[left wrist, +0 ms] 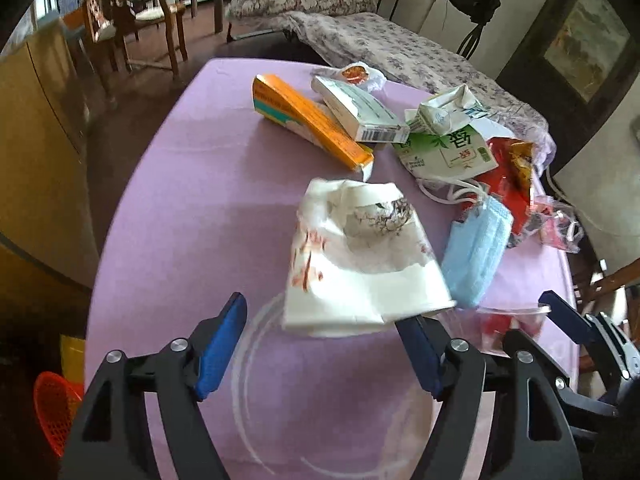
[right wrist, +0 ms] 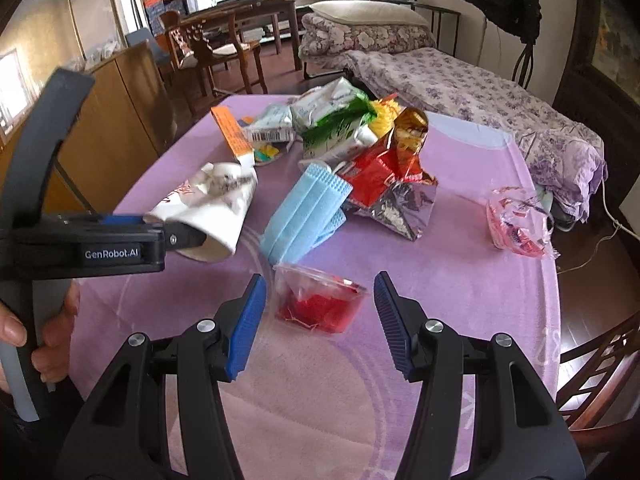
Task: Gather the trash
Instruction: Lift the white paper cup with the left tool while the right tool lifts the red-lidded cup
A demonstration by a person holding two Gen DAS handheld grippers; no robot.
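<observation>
The left gripper (left wrist: 324,344) tilts steeply down over the purple worktop (left wrist: 192,184), jaws spread wide; the crumpled paper cup (left wrist: 360,256) lies just ahead, against its right finger. The right gripper (right wrist: 320,320) angles down, half open and empty, a clear plastic cup (right wrist: 320,300) with red scraps just beyond its fingertips.

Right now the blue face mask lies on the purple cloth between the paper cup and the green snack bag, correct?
Not quite: the snack bag is red, as the right wrist view shows. The blue face mask does lie on the purple cloth between it and the paper cup.
</observation>
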